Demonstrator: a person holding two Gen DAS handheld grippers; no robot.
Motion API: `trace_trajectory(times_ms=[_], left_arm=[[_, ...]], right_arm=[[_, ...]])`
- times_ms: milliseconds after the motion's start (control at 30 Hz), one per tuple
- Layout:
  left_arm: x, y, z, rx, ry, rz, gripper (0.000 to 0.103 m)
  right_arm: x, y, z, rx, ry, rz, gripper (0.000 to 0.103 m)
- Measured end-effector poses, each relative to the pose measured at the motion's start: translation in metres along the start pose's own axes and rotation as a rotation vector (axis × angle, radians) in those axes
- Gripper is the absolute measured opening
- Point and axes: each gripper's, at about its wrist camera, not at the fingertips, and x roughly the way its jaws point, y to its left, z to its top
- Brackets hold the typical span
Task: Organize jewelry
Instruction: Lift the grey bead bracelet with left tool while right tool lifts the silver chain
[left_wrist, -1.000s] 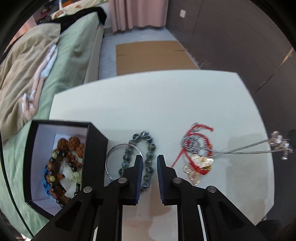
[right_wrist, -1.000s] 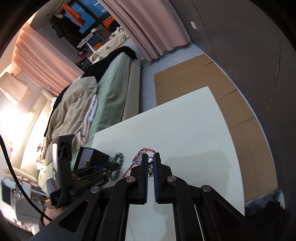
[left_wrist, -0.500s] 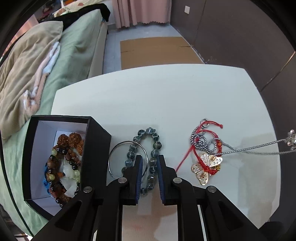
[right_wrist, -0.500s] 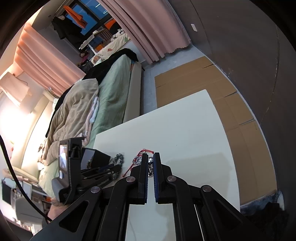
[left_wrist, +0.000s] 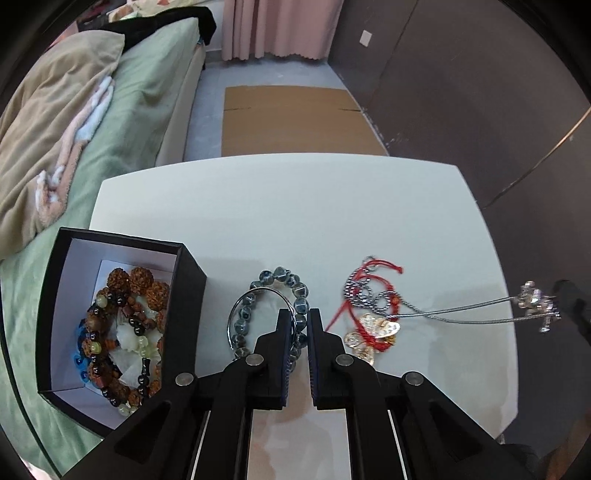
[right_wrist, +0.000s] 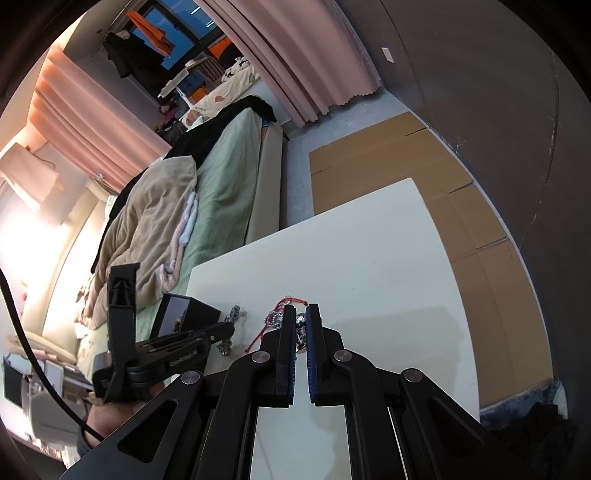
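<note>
I am pinching the silver necklace (left_wrist: 476, 313) taut in my right gripper (right_wrist: 302, 325) (untangling it from the red cord (left_wrist: 373, 295)), while my left gripper (left_wrist: 298, 328) is straddling the grey bead bracelet (left_wrist: 273, 310), narrowly parted.

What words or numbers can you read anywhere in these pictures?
Only one piece of writing shows: small pale lettering along the side of the left gripper, seen from the right wrist camera. It is too small and blurred to read for sure.
The black box, the jewelry and the white table carry no words, numbers or signs that I can see.
</note>
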Motion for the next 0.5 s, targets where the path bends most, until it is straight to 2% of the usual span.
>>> trace_trajectory(times_ms=[67,200,500], left_arm=[[0.0,-0.001,0.0,0.005,0.008,-0.019,0.008],[0.005,-0.002,-0.003,-0.011,0.043,-0.132,0.008],[-0.041,-0.003,0.003,0.004,-0.064,-0.201,0.008]], right_arm=[[0.001,0.002,0.0,-0.002,0.002,0.002,0.006],[0.004,0.003,0.0,0.004,0.008,0.014,0.006],[-0.002,0.023,0.005,-0.01,-0.026,0.084,0.006]])
